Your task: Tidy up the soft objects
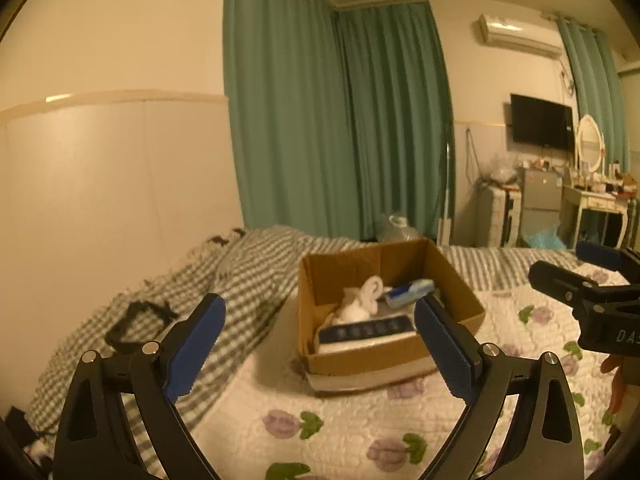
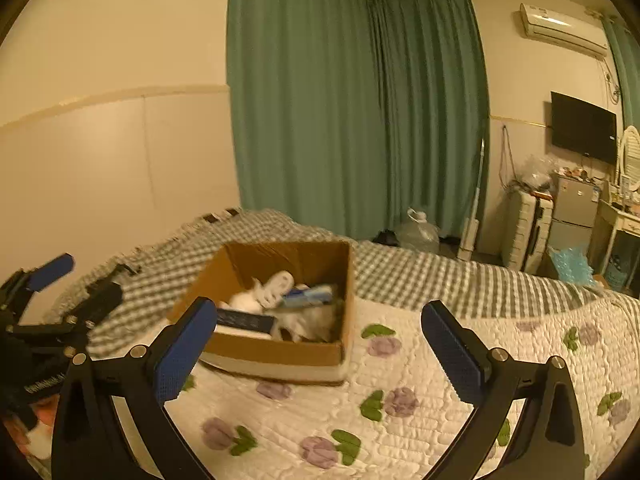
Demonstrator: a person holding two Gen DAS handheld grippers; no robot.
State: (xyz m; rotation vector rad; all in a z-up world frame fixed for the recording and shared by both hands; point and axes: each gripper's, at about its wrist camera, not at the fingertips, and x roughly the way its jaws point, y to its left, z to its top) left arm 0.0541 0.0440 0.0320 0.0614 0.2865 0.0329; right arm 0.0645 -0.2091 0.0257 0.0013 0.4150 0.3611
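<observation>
A: How is the cardboard box (image 1: 384,312) presented, and where is it located?

B: The box is seen open-topped on the flowered quilt (image 1: 352,432) of the bed, its far edge just beside the checked blanket (image 1: 256,268). A white soft toy (image 1: 366,300), a blue-and-white bundle (image 1: 410,290) and a dark flat pack (image 1: 366,328) are contained in it; further detail is blurred.

A: What is the condition of each hand-held gripper?

B: The left hand-held gripper (image 1: 320,344) is held wide apart with nothing between its blue pads. The right hand-held gripper (image 2: 320,350) is likewise spread wide and empty. Both are held near the box, short of its near wall.

A: What room is available?

B: Bare quilt is visible before and to the right of the box.
</observation>
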